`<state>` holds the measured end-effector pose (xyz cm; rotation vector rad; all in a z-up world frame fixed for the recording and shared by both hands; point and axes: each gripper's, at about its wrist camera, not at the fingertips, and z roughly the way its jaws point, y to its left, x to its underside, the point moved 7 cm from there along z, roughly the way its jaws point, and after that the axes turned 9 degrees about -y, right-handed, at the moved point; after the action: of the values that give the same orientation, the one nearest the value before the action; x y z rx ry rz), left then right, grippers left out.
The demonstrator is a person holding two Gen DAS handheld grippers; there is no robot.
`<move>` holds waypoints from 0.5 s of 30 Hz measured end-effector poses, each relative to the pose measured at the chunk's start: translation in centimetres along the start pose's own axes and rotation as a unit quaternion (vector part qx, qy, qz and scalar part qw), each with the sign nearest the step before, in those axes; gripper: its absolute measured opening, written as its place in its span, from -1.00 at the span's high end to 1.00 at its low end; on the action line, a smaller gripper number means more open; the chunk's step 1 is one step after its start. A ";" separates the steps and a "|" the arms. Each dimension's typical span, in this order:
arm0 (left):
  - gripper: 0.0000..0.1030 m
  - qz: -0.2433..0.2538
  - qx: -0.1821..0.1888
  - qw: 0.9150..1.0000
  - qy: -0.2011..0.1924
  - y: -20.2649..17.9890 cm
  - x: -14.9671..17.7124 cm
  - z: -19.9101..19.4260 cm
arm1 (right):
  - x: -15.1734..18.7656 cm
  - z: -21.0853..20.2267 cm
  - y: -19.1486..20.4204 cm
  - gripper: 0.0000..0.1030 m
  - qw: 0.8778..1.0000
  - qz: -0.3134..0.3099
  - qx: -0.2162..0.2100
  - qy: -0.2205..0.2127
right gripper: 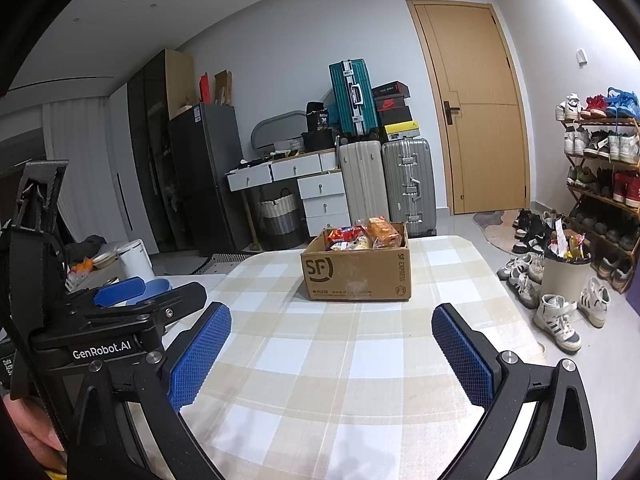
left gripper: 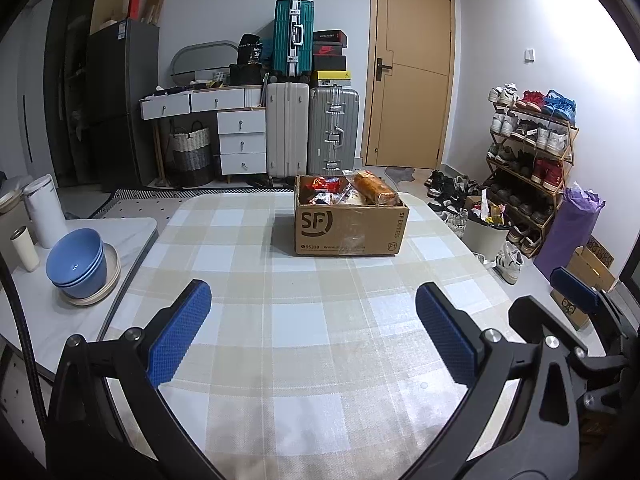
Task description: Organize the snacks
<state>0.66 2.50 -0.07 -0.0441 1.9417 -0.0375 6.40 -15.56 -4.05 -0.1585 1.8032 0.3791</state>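
A brown cardboard box (left gripper: 350, 226) printed "SF" stands at the far end of the checked tablecloth (left gripper: 280, 320), filled with snack packets: a red bag (left gripper: 322, 184) and an orange wrapped loaf (left gripper: 374, 188). The same box (right gripper: 356, 266) shows in the right wrist view, its snacks (right gripper: 366, 236) heaped inside. My left gripper (left gripper: 314, 326) hangs open over the near part of the table, well short of the box, nothing between its blue pads. My right gripper (right gripper: 332, 350) is open too, just as far back. The left tool (right gripper: 120, 292) appears at the right view's left edge.
Stacked blue bowls (left gripper: 78, 264) on a plate, a white canister (left gripper: 46, 212) and a small cup (left gripper: 24, 250) sit on a side surface to the left. Beyond the table stand suitcases (left gripper: 312, 132), white drawers (left gripper: 240, 136), a bin (left gripper: 486, 232), a shoe rack (left gripper: 532, 152) and floor shoes.
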 end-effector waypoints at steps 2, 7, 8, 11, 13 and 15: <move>-0.98 0.001 -0.001 1.000 0.000 0.0 0.1 0.0 | 0.0 0.0 0.0 -0.99 1.000 0.000 0.000 0.001; -0.98 0.002 0.001 1.000 0.001 0.0 0.3 0.1 | 0.1 0.0 0.1 -0.99 1.000 -0.001 0.000 0.001; -0.98 0.003 0.002 1.000 0.002 0.0 0.4 0.2 | 0.1 0.0 0.1 -0.99 1.000 -0.001 0.000 0.002; -0.98 0.001 0.001 1.000 0.001 -0.1 0.4 0.2 | 0.1 0.0 0.1 -0.99 1.000 0.000 0.000 0.002; -0.98 0.001 0.001 1.000 0.002 -0.2 0.5 0.3 | 0.1 0.1 0.1 -0.99 1.000 0.000 0.000 0.002; -0.98 0.002 0.001 1.000 0.002 -0.1 0.4 0.2 | 0.1 0.1 0.1 -0.99 1.000 0.000 -0.001 0.003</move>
<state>0.71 2.33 -0.52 -0.0402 1.9450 -0.0368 6.44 -15.45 -4.18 -0.1609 1.8083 0.3809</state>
